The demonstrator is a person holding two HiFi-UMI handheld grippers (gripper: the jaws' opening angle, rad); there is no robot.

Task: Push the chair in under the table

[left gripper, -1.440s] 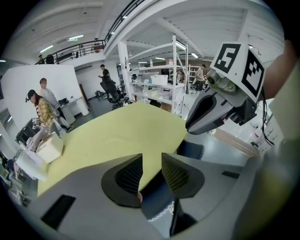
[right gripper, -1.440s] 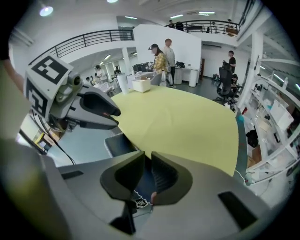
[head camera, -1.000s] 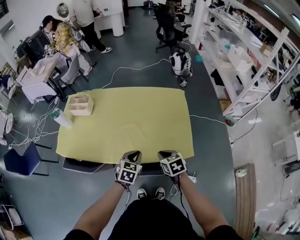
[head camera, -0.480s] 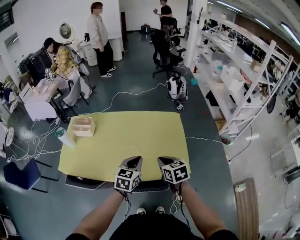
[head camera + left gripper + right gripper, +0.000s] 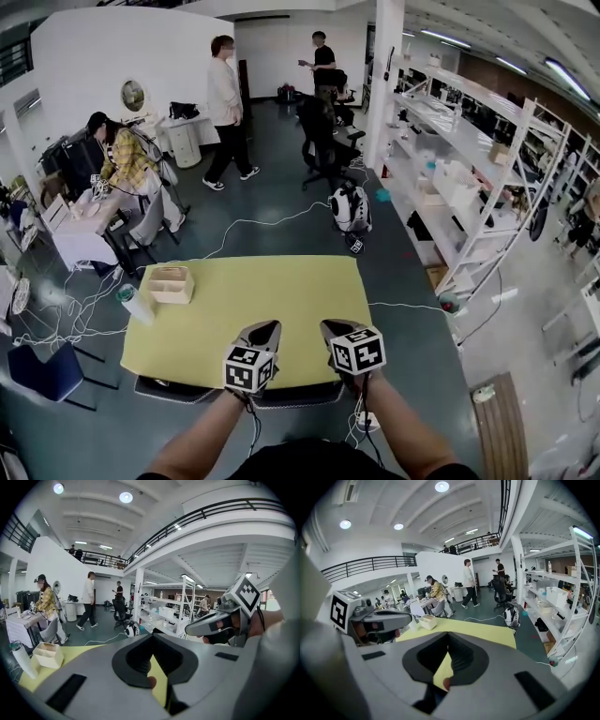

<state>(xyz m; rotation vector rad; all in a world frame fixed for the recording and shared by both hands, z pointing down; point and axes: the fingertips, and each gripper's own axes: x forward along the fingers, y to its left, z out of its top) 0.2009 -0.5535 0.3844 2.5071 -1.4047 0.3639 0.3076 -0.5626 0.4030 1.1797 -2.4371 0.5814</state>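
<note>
Fingers of left gripper and right gripper are pressed together, empty, above the desk edge; chair is tucked beneath.

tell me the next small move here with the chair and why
Probably just draw both hands back and finish. The chair already looks tucked under the near edge of the table, with only its back showing. The left gripper and right gripper hover above that edge, shut, holding nothing.
</note>
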